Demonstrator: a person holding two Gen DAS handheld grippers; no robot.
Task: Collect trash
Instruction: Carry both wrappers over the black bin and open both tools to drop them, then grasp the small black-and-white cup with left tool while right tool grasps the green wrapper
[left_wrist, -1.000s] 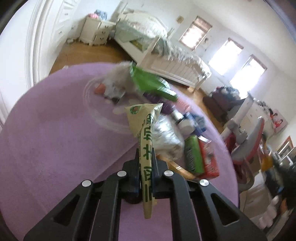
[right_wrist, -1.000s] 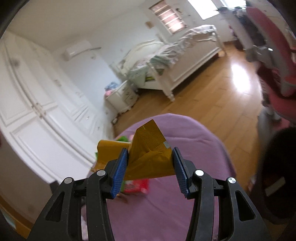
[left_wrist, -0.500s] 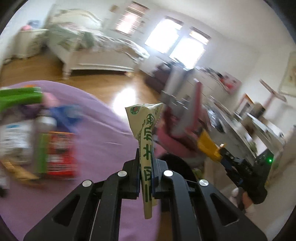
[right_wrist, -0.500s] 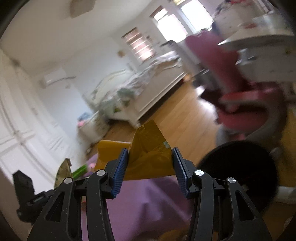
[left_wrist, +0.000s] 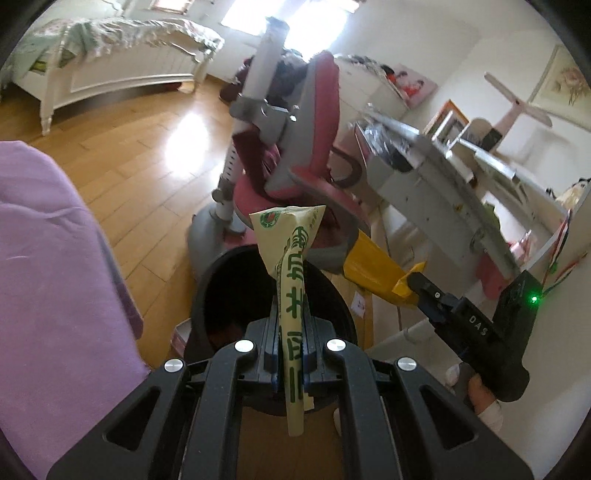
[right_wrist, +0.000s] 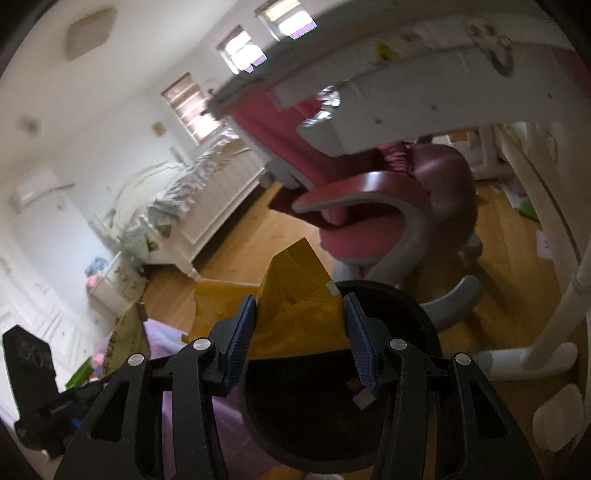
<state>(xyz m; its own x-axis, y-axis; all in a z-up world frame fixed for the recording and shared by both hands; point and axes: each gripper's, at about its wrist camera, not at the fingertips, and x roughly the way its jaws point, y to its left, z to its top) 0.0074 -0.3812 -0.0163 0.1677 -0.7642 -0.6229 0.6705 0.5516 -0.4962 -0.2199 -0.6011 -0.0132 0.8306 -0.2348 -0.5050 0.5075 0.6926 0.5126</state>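
My left gripper (left_wrist: 290, 343) is shut on a cream wrapper with green print (left_wrist: 290, 266), which stands up over a round black trash bin (left_wrist: 229, 291) on the wooden floor. My right gripper (right_wrist: 299, 328) is shut on a crumpled yellow package (right_wrist: 295, 306), its blue pads pressing both sides, above the same bin (right_wrist: 424, 325). The left wrist view also shows the yellow package (left_wrist: 373, 271) in the right gripper (left_wrist: 424, 291) at the bin's right side. In the right wrist view the cream wrapper (right_wrist: 127, 339) appears at lower left.
A purple cloth (left_wrist: 48, 266) covers the surface left of the bin. A pink and grey chair (left_wrist: 291, 147) stands just behind the bin, with a white desk (left_wrist: 436, 177) to the right. A white bed (left_wrist: 110, 55) sits farther back across the floor.
Both grippers swung away from the purple cloth and its pile of trash toward the black bin, each still holding its item. The right one also sank lower.
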